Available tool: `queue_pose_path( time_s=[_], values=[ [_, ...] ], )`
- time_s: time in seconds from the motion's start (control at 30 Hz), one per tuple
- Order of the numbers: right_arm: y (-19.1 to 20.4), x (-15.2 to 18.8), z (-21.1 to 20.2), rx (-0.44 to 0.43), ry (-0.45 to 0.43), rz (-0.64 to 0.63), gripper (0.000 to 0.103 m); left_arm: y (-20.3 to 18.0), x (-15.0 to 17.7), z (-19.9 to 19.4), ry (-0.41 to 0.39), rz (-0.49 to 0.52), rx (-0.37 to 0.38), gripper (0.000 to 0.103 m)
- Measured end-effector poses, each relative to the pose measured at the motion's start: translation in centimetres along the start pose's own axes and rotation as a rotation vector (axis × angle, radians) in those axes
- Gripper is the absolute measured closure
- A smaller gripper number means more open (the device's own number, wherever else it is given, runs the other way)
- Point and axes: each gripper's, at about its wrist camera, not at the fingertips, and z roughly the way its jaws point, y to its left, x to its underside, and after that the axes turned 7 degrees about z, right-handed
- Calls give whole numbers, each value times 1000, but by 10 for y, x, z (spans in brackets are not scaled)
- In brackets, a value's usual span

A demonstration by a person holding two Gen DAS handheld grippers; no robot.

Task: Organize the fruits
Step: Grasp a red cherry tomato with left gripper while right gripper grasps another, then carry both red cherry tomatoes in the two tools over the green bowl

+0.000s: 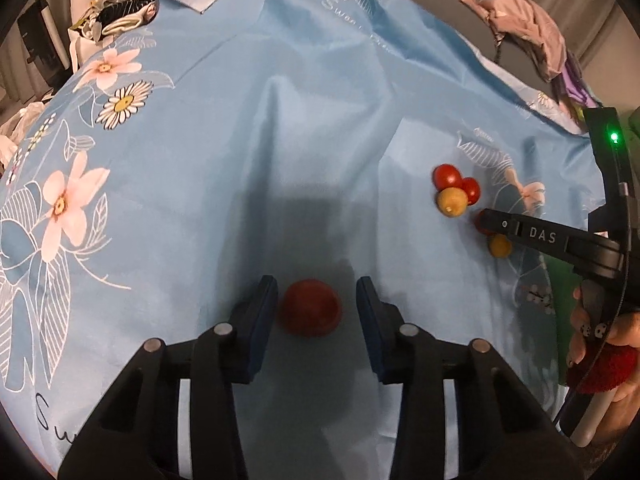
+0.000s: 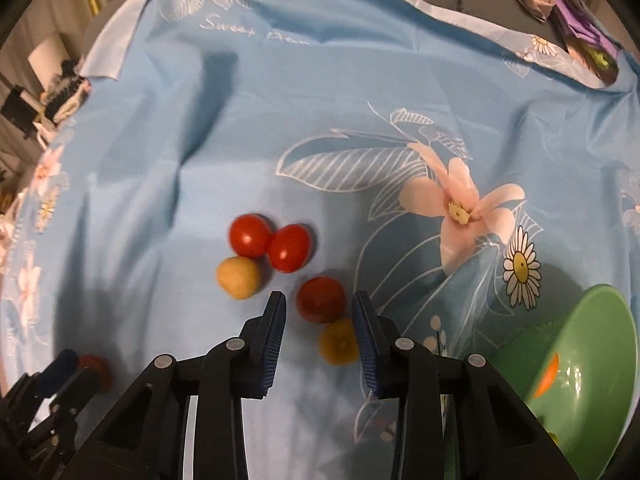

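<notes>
Left gripper (image 1: 316,304), bottom centre of its own view: blue pads either side of a large red tomato (image 1: 311,307), narrow gaps on both sides — jaws open, not pressing. Bare blue floral cloth (image 1: 240,140) fills the frame above and to the left; plenty of free room there.

Right gripper (image 2: 319,312), bottom centre of its view: jaws open around a red cherry tomato (image 2: 321,299), with a yellow one (image 2: 338,342) just below it, touching or nearly touching the right pad; contact hard to tell. Up-left of the fingers, a cluster — two red tomatoes (image 2: 250,235) touching, a pale yellow fruit (image 2: 239,278) against them. Green bowl (image 2: 592,380) at lower right, tilted in frame, something orange inside.

Cloth's far edge runs along the top of both views, with a folded corner at upper left; crumpled pinkish fabric (image 1: 528,28) lies beyond it at upper right.

Writing: "DAS" on the right gripper's finger in the left view; cursive "Sweet" printed on the cloth, the rest unreadable.
</notes>
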Motion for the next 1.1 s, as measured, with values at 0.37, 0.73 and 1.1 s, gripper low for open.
queue_pose_path(
  time_s=[0.37, 0.73, 1.1],
  values=[
    [-2, -1, 12, 32, -42, -39, 73, 0, 1, 7, -25, 2, -19, 73],
    [-16, 13, -44, -105, -166, 8, 73, -13, 3, -13, -75, 19, 28, 73],
    [-36, 76, -84, -249, -216, 32, 73, -35, 9, -34, -126, 60, 73, 73]
  ],
)
